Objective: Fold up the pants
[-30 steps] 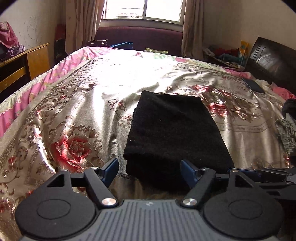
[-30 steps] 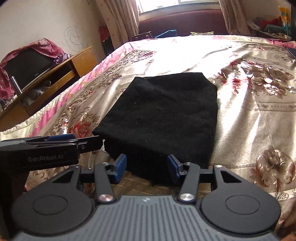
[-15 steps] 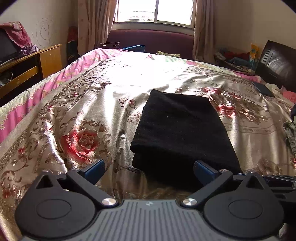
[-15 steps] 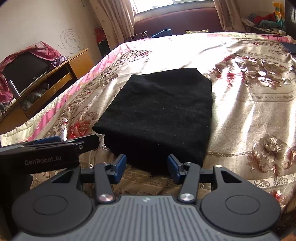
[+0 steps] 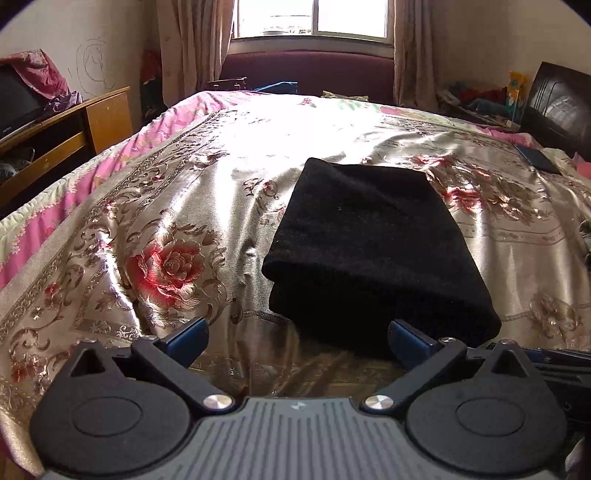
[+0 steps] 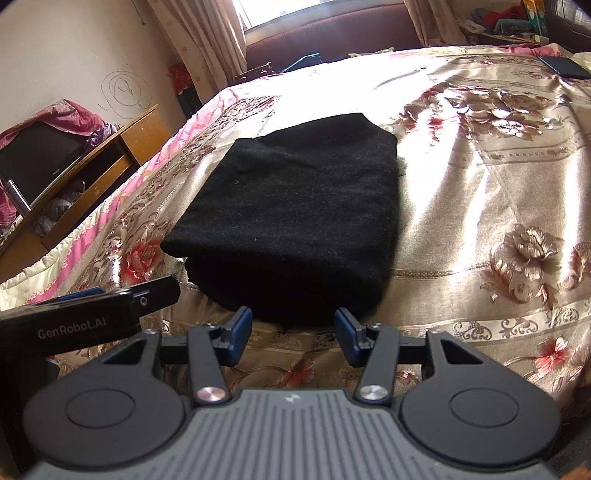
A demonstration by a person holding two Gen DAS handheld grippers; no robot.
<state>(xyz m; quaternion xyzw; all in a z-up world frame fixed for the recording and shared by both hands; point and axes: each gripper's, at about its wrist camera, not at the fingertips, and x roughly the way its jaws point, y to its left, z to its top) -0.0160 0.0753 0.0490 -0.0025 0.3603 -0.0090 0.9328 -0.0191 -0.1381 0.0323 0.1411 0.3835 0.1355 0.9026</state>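
1. Bed [image 5: 221, 173] with shiny gold floral bedspread [image 6: 480, 221], pink border along the left edge; fills most of both views.
2. Window [image 5: 314, 18] at the far end, curtains [image 5: 192, 44] on either side, dark red bench [image 5: 310, 74] under it.
3. Wooden desk [image 5: 92, 122] left of the bed, dark TV screen [image 6: 37, 158] on it under a pink cloth [image 6: 66, 114]. Dark headboard [image 5: 561, 107] at far right.
4. Black pants [image 5: 373, 243] folded into a thick rectangle, lying flat on the bedspread roughly mid-bed, near edge just ahead of both grippers. Layers visible at the near-left corner.
5. Left gripper [image 5: 299, 338]: jaws spread fully wide, nothing between them, blue pads clear of the fabric, just short of the near-left corner of the pants.
6. Right gripper [image 6: 293, 328]: jaws about half spread, not pinching anything; near edge of the pants sits right at the pad tips, contact not clear.
7. Small dark flat object [image 6: 565, 66] on the far right of the bedspread, well apart from the pants.
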